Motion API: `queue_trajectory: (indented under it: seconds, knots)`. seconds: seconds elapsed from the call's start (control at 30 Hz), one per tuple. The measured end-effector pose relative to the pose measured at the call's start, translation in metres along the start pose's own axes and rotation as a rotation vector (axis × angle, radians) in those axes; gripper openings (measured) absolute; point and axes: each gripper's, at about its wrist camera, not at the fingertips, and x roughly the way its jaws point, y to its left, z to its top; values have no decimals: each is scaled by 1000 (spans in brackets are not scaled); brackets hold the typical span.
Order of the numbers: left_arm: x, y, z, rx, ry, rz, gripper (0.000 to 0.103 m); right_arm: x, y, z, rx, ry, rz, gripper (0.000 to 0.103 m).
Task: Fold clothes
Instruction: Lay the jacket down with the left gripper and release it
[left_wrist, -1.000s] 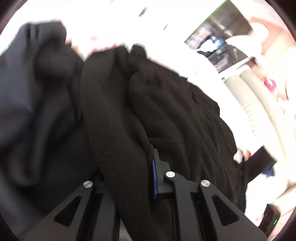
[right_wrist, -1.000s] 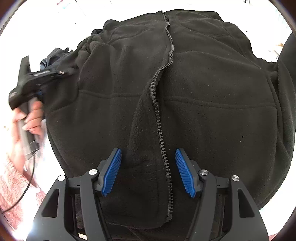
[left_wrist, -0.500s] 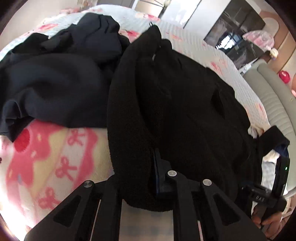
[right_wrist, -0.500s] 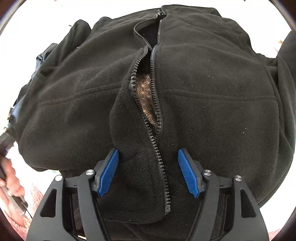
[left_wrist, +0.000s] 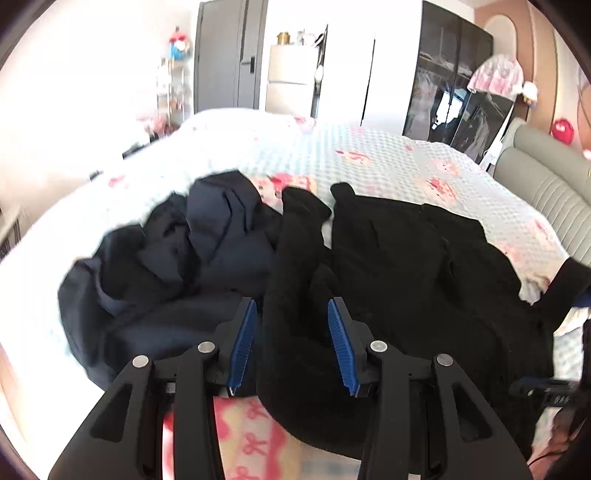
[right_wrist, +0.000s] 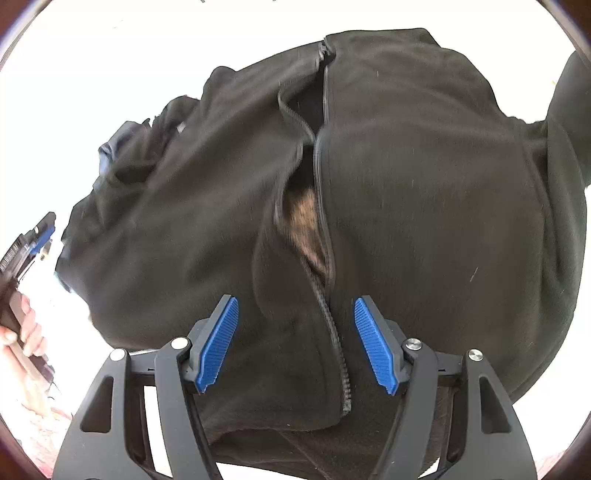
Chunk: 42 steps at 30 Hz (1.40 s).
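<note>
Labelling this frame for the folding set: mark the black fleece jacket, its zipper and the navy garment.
black fleece jacket (right_wrist: 443, 192): right wrist view, on the front panel beside the zipper.
zipper (right_wrist: 334, 336): right wrist view, on the closed lower teeth.
navy garment (left_wrist: 207, 254): left wrist view, on its crumpled middle folds.

text: none legible | labels/brands: none legible | numbers/signs: none legible | note: faint pale marks on the black body of the other gripper (left_wrist: 554, 397) at the lower right edge of the left wrist view are too blurred to read
</note>
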Motion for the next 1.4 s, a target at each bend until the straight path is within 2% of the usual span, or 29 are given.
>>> queue_trajectory:
  seconds: [0.07,0.1,0.2,0.3,0.4,0.43,0.47,0.57,0.6,0.63,0.83,0.9,0.93,0.97,1.0,1.07,1.1,1.13,1.17,1.2,1.27,1.33,1.4]
  knots:
    - [-4,9,7,-3,-36,-24,57,-8,2,13,-11,-31,-10,67]
    - [5,18,10,-30,-22,-82,59,-11,5,19,-13,-46,-12,67]
    - [66,35,17,-104,90,-159,59,-13,2,44,5,-48,12,67]
    - [138,51,32,-123,181,-137,58,-2,1,42,8,-15,15,67]
    - [165,45,33,-87,258,-153,56,17,3,35,0,21,29,67]
    - [172,42,33,-73,284,-161,51,24,3,34,4,37,31,67]
    - [178,38,32,-59,309,-168,33,30,2,33,8,52,26,67]
    - [198,28,31,-15,385,-192,10,44,4,34,15,81,3,67]
    - [190,26,32,-8,367,-187,10,46,6,35,14,84,8,67]
    - [170,26,36,2,311,-164,10,47,8,35,10,86,10,67]
    - [-2,58,49,-81,-151,134,10,48,18,33,-30,87,6,67]
    - [-22,66,48,-61,-201,191,16,54,16,32,-24,101,2,67]
    - [-14,70,49,-32,-189,225,16,57,15,32,-18,106,-3,67]
    - [2,74,50,5,-160,267,21,58,15,31,-15,110,-9,67]
    - [26,82,52,32,-84,297,30,59,15,30,-13,113,-15,67]
    - [80,102,55,62,122,349,31,59,14,29,-10,118,-22,67]
    - [95,111,53,56,198,373,31,56,14,27,-11,114,-16,67]
    - [97,118,51,31,229,370,31,52,14,26,-13,107,-11,67]
    - [93,123,47,-4,237,355,36,47,12,24,-18,97,-8,67]
    - [83,127,42,-47,231,355,48,42,10,23,-22,88,-8,67]
    - [54,133,32,-143,207,372,60,37,2,21,-12,84,-30,67]
    - [29,139,15,-239,190,364,60,35,-8,21,8,87,-48,67]
    - [6,132,0,-270,140,403,60,34,-14,23,19,90,-57,67]
